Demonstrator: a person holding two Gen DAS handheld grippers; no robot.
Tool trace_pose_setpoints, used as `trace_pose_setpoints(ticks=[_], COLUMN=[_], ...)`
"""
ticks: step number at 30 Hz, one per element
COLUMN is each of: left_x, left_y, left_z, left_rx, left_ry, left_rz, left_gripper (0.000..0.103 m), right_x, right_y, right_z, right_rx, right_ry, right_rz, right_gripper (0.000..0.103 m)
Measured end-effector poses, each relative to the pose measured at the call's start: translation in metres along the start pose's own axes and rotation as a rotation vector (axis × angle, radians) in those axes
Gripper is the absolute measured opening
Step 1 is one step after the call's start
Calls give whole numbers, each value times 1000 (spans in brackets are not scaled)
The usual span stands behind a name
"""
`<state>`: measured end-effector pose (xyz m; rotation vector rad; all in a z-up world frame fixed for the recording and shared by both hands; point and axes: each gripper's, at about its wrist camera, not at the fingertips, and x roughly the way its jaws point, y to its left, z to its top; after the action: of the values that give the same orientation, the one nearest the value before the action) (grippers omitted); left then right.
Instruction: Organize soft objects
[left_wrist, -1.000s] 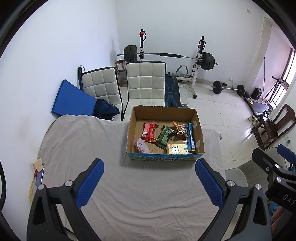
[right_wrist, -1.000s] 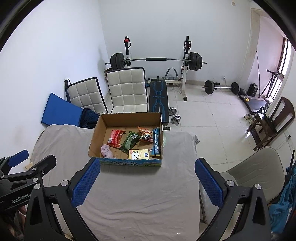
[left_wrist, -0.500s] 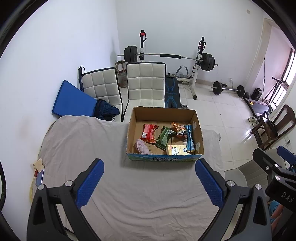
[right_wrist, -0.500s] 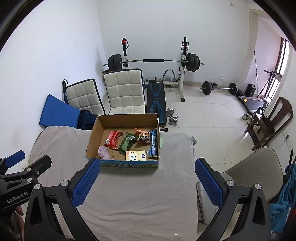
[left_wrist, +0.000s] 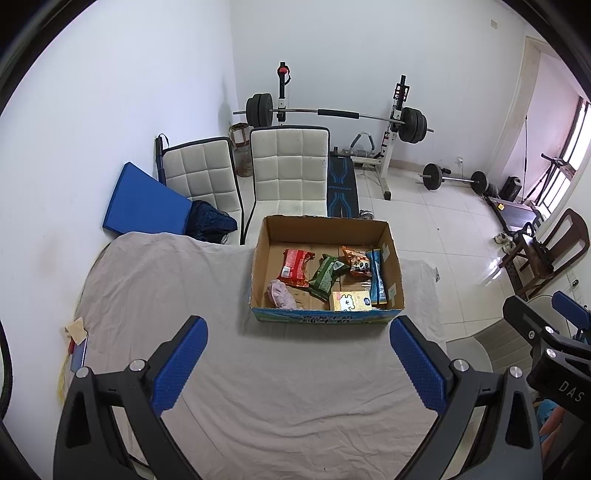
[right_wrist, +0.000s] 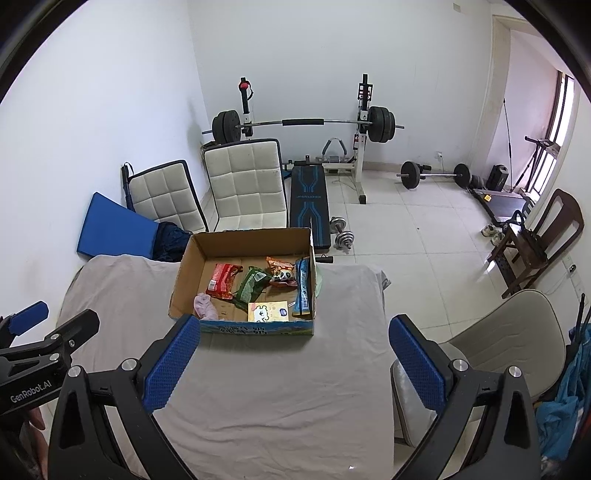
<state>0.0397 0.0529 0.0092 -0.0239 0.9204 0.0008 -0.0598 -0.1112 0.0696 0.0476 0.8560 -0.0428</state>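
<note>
An open cardboard box (left_wrist: 393, 258) (right_wrist: 184, 273) sits on a table covered with a grey cloth (left_wrist: 166, 295) (right_wrist: 266, 387). Inside lie a red snack bag (left_wrist: 295, 266) (right_wrist: 222, 279), a green bag (left_wrist: 325, 276) (right_wrist: 251, 286), an orange panda bag (left_wrist: 357, 260) (right_wrist: 281, 272), a blue pack (left_wrist: 377, 276) (right_wrist: 303, 288), a yellow tissue pack (left_wrist: 351, 301) (right_wrist: 267, 311) and a pink cloth (left_wrist: 281, 293) (right_wrist: 205, 305). My left gripper (left_wrist: 298, 360) is open and empty, above the cloth, short of the box. My right gripper (right_wrist: 293, 360) is open and empty, likewise short of the box.
Two white padded chairs (left_wrist: 288, 173) and a blue mat (left_wrist: 142, 201) stand behind the table. A barbell rack and bench (right_wrist: 308, 192) are at the back. A grey chair (right_wrist: 509, 328) is right of the table; a wooden chair (right_wrist: 535, 236) farther right.
Both cameras have pulled back and up slightly; the box appears a little smaller and farther away. Both grippers stay open and empty.
</note>
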Motion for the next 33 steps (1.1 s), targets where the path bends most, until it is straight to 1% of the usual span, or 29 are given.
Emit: trace_pose_setpoints(ticks=[22,33], left_x=[-1,-2], left_y=[-1,0], left_z=[4,6], left_rx=[3,1], left_ry=[6,1], left_rz=[-6,-3], left_gripper=[101,101], right_x=[-2,1], right_y=[-4,-1], right_z=[6,5], right_rx=[3,-3], right_ry=[3,-5], right_rz=[17,10], right_gripper=[103,103])
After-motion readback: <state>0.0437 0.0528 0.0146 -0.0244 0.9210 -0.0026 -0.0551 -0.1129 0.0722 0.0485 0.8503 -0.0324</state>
